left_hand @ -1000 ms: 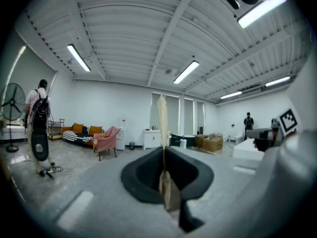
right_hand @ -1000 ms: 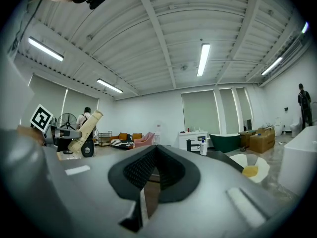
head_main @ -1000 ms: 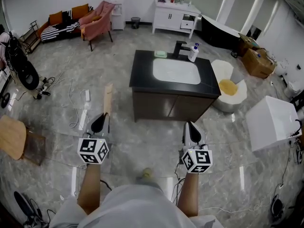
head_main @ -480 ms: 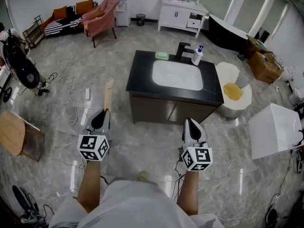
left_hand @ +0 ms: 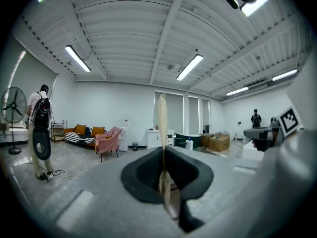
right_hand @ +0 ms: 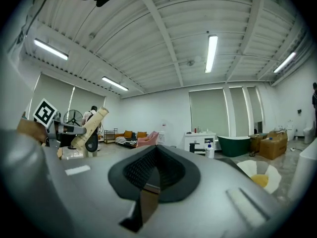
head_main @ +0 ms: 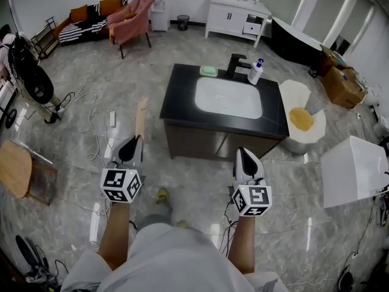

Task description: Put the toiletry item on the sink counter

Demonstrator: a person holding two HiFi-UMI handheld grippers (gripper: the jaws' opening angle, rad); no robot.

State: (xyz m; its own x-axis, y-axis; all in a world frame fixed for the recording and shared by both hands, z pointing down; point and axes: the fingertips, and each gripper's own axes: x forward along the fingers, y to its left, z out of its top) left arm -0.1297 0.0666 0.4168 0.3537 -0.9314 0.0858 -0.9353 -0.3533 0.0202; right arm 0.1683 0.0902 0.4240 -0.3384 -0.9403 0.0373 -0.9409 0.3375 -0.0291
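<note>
Beige toiletry tube [head_main: 140, 117]: clamped at its lower end between the closed jaws of the left gripper [head_main: 132, 145] and carried well short of the sink counter [head_main: 178, 95], over the grey marbled floor [head_main: 73, 132]. It is seen edge-on in the left gripper view, rising upright from the pads.

Right gripper [head_main: 244, 158]: jaws brought together, with nothing held between them (the right gripper view shows the pads meeting along one ridge). Both grippers are held side by side and well apart, in front of the person's forearms.

Sink counter: black top on a dark cabinet, set ahead of both grippers. A white basin [head_main: 228, 97] is sunk into it. A black faucet [head_main: 237, 66] is placed behind the basin, a green soap dish [head_main: 208, 70] to its left and a white pump bottle [head_main: 256, 72] to its right.

Pale flower-shaped cushion [head_main: 299, 100]: laid on the floor just right of the counter.

Far wall: a white cabinet [head_main: 234, 17], a pink armchair [head_main: 130, 23] and a striped sofa [head_main: 86, 20] are ranged along it.
</note>
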